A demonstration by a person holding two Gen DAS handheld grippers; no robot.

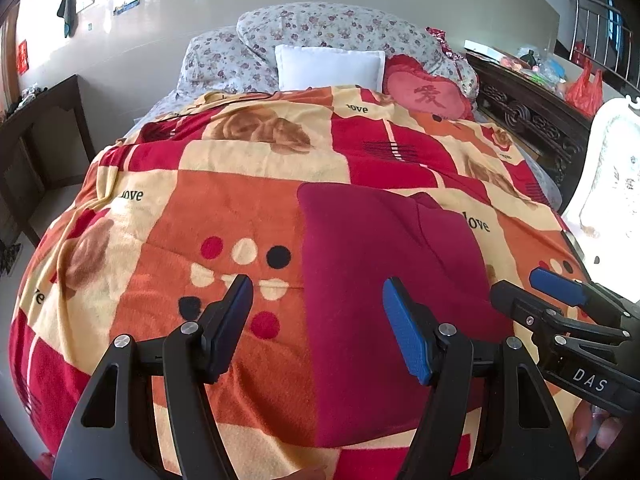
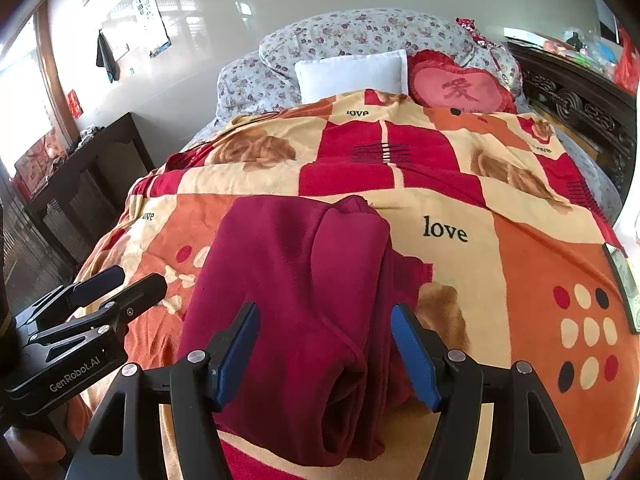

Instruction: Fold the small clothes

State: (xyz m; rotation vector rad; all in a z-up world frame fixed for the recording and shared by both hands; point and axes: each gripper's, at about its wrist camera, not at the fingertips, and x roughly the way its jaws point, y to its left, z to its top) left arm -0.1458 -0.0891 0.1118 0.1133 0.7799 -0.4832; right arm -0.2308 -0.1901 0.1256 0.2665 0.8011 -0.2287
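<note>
A dark red garment lies folded into a rough rectangle on the patterned blanket. It also shows in the right wrist view, with folded layers along its right edge. My left gripper is open and empty, hovering above the garment's left edge. My right gripper is open and empty, hovering over the garment's near end. The right gripper also shows in the left wrist view, beside the garment's right edge. The left gripper shows in the right wrist view, left of the garment.
A white pillow, a red heart cushion and a floral quilt lie at the bed's head. A dark carved headboard runs along the right. A dark side table stands left. A white item is at right.
</note>
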